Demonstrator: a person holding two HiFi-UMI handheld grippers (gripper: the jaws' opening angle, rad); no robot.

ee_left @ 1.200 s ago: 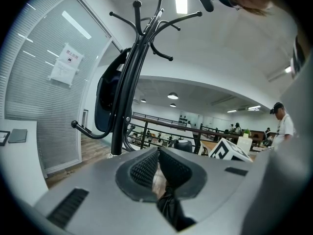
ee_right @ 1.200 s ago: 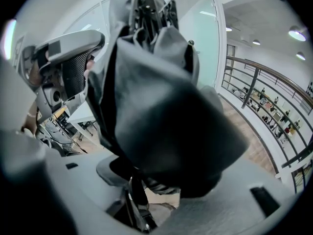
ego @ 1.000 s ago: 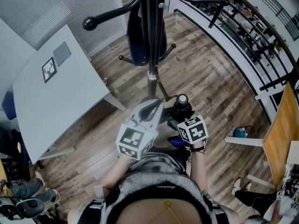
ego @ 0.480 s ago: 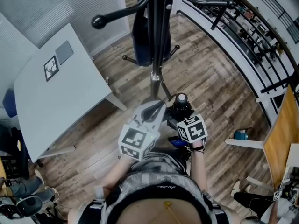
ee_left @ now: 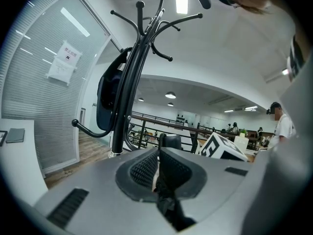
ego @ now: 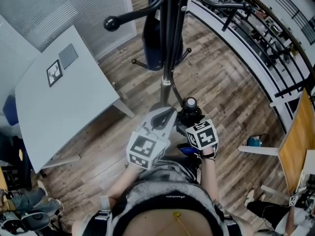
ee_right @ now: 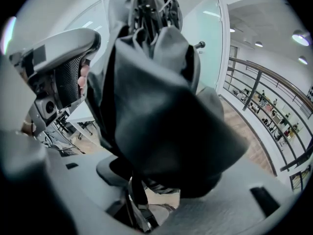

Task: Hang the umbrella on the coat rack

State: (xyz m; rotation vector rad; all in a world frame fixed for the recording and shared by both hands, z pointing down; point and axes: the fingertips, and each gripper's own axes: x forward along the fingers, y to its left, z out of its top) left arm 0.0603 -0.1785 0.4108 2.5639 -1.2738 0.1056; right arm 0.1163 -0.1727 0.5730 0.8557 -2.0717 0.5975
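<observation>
Right gripper view is filled by the folded black umbrella (ee_right: 161, 97), which the right gripper (ee_right: 156, 180) clamps with its jaws spread wide around the bunched fabric. In the left gripper view the left gripper (ee_left: 157, 168) has its jaws nearly together, pinching a thin black strap (ee_left: 164, 199). From the head view both grippers are held close together before the person's chest, each with a black-and-white marker cube (ego: 202, 135), and the umbrella's round handle (ego: 190, 103) points up between them. Just beyond stands the black coat rack (ego: 167, 43); a dark blue bag (ego: 151, 48) hangs on it, and the umbrella is on no hook. To the left, a white table (ego: 64, 107) carries a card with a deer picture (ego: 52, 73) and a grey pad (ego: 67, 56). Farther off, a paper notice (ee_left: 63, 62) is stuck on the blinded glass wall, its print too small to read.
</observation>
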